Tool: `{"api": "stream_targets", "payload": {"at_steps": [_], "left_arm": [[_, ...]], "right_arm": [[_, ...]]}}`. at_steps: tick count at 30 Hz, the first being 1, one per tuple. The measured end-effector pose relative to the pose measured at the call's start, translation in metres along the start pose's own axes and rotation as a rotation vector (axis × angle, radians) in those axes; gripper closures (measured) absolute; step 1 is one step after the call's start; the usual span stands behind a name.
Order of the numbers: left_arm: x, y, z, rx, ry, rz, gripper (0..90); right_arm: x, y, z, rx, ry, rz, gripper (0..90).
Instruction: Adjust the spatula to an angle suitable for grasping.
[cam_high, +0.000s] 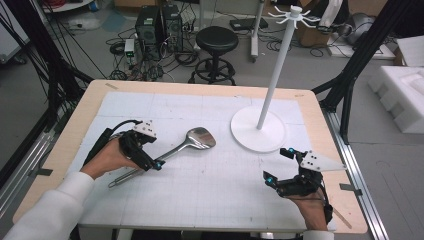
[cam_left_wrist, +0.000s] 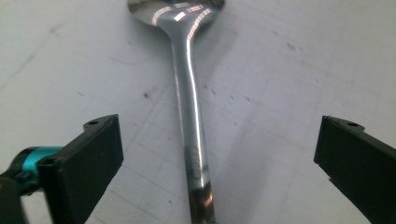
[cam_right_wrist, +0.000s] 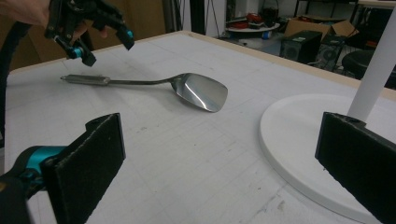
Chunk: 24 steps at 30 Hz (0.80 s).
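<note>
Metal spatula (cam_high: 172, 150) flat on bench (cam_high: 210, 185), left of white stand base (cam_high: 257, 129); left gripper (cam_high: 150, 162) above its handle, fingers (cam_left_wrist: 93, 156) apart, not touching it; right gripper (cam_high: 278, 165) well apart near bench's right edge, fingers (cam_right_wrist: 88, 163) apart, empty.

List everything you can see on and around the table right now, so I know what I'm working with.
spatula: one, shiny steel, lying flat left of centre on the mat, handle toward the left tongs
stand: one, white, round base with an upright pole and hooks on top, right of centre
mat: one, white with a faint grid, covering the table
table: one, light wood
stool: one, black, on the floor beyond the table
computer towers: two, black, on the floor among cables
foam blocks: white, far right
left tongs: black, open, above the spatula handle without touching it
right tongs: black, open, nothing between them, near the stand base
</note>
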<state>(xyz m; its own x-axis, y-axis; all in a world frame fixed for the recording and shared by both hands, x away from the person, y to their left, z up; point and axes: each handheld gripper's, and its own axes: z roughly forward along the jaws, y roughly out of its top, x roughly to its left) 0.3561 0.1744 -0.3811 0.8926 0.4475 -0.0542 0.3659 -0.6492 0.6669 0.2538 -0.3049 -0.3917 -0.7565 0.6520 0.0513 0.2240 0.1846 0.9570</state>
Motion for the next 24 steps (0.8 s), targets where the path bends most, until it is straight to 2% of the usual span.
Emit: {"api": "stream_targets", "payload": {"at_steps": [2,6,7,9,16,20,24], "left_arm": [[0.001,0.001,-0.001,-0.041,-0.011,-0.037,1.7],[0.003,0.001,0.002,-0.018,0.023,-0.037,1.7],[0.004,0.001,0.004,-0.005,0.034,-0.026,1.7],[0.006,0.001,0.008,0.000,0.043,-0.035,1.7],[0.010,0.002,0.023,-0.023,0.036,-0.061,1.7],[0.011,0.002,0.027,-0.029,0.045,-0.057,1.7],[0.010,0.003,0.034,0.021,0.052,-0.031,1.7]], "right_arm": [[0.000,0.001,0.000,-0.003,0.001,-0.004,0.4],[0.001,0.002,0.001,-0.002,0.004,-0.007,0.4],[0.002,0.002,0.001,0.000,0.006,-0.005,0.4],[0.002,0.002,0.001,0.000,0.006,-0.007,0.4],[0.002,0.001,0.002,0.005,0.008,-0.004,0.4],[0.002,0.001,0.002,0.004,0.008,-0.002,0.4],[0.001,0.001,0.002,0.002,0.008,-0.004,0.4]]}}
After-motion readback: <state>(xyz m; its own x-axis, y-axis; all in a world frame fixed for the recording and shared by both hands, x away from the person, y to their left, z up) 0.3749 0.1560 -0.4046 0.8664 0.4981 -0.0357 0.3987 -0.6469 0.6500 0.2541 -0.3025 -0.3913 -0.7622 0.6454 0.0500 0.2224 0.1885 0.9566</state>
